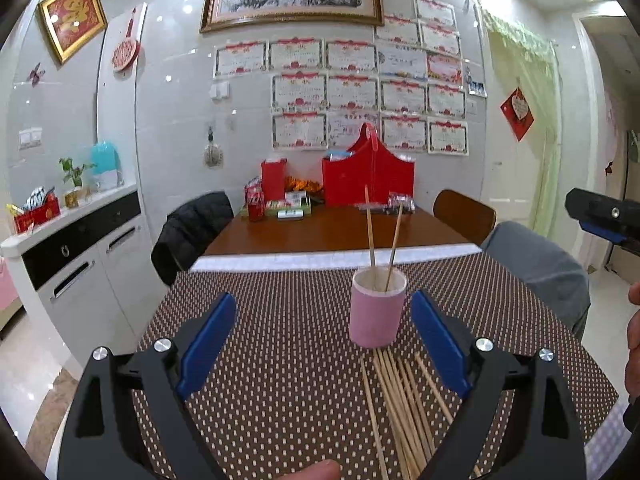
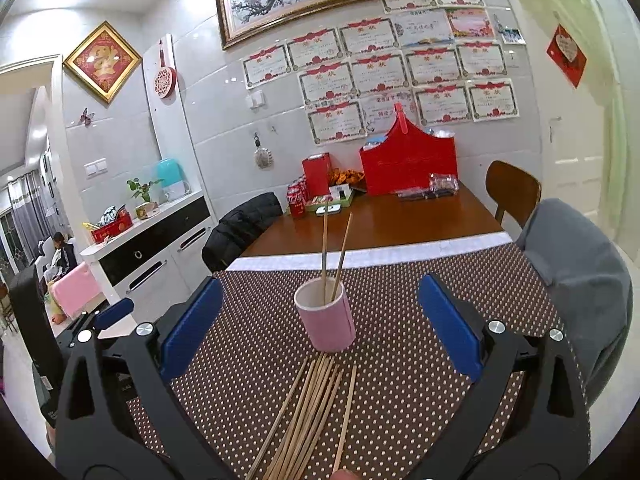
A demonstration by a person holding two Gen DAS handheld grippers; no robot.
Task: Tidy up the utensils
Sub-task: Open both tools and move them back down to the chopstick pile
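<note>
Chopsticks (image 2: 312,412) are lying loose on the dotted desk (image 2: 400,360) beside the pink cup (image 2: 326,320), which is holding two. Left claw (image 1: 324,344) and right claw (image 2: 316,328) are hovering wide open, empty; next comes pinching one stick.

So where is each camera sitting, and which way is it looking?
Left wrist view: sits on the left gripper, faces the pink cup and far wall; its open jaws, a fingertip and the right gripper show.
Right wrist view: sits on the right gripper, same way from further right; its open jaws and a bit of the left gripper show.
Both share the cup, the loose chopsticks and the dotted mat.
</note>
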